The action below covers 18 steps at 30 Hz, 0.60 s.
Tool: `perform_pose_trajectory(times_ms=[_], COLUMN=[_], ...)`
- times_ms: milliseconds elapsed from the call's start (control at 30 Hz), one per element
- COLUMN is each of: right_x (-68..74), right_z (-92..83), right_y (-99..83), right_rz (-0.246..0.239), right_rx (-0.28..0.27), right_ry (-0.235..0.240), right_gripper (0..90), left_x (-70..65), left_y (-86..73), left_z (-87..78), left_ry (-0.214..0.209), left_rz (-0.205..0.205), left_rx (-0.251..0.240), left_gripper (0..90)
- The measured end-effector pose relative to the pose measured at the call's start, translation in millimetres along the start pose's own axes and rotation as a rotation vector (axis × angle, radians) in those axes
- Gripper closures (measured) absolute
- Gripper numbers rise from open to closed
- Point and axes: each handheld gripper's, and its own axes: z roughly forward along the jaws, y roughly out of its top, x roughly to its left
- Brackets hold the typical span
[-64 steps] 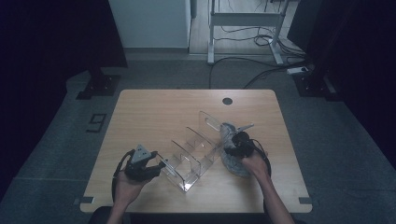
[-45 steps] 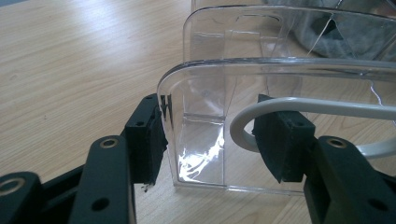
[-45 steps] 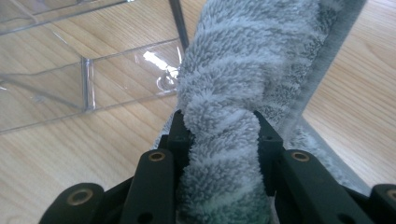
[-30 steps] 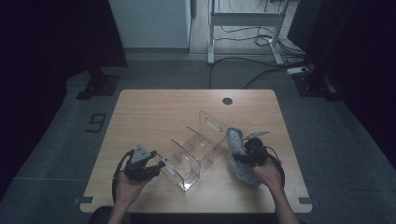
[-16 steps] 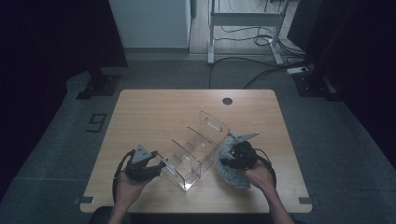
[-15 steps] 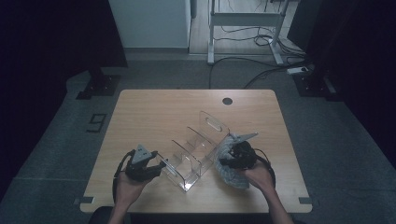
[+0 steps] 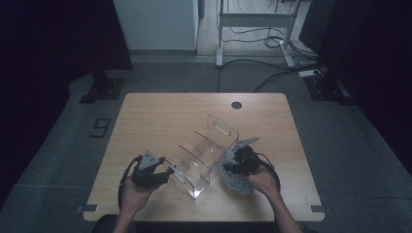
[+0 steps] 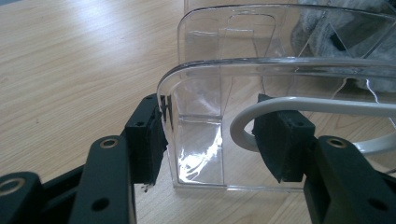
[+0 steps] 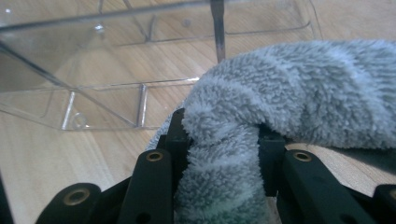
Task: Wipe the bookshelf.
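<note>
A clear acrylic organizer (image 7: 209, 150) with several upright dividers lies diagonally on the wooden table (image 7: 160, 116). My left gripper (image 7: 167, 174) holds its near-left end. In the left gripper view the jaws (image 8: 210, 135) span the first compartment of the organizer (image 8: 210, 93), and the left pad (image 8: 147, 140) presses the outer corner. My right gripper (image 7: 228, 166) sits against the organizer's right side, shut on a grey fluffy cloth (image 7: 238, 183). In the right gripper view the cloth (image 9: 303, 93) bulges between the pads (image 9: 223, 140), with the organizer (image 9: 116, 70) just beyond.
A round cable hole (image 7: 236, 105) sits near the table's far edge. A white curved loop (image 8: 303, 105) shows through the acrylic by the right pad. A metal desk frame (image 7: 252, 24) and cables lie on the floor behind the table.
The right hand has carried the cloth along the organizer's right side, toward the near edge and slightly left. The left hand and the organizer have stayed put.
</note>
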Motion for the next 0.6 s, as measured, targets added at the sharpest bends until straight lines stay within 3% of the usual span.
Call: perform_pose_trajectory(times_ms=[600], right_x=[-15.5], right_z=[40.3], right_y=[-1.5], right_rz=[0.048], right_rx=[0.073], right_ry=[-0.053], right_gripper=[66.6], left_x=[3.3], left_y=[3.9], left_z=[7.3], left_ry=[0.021], left_rz=[-0.025], left_rx=[-0.013], left_gripper=[45.0])
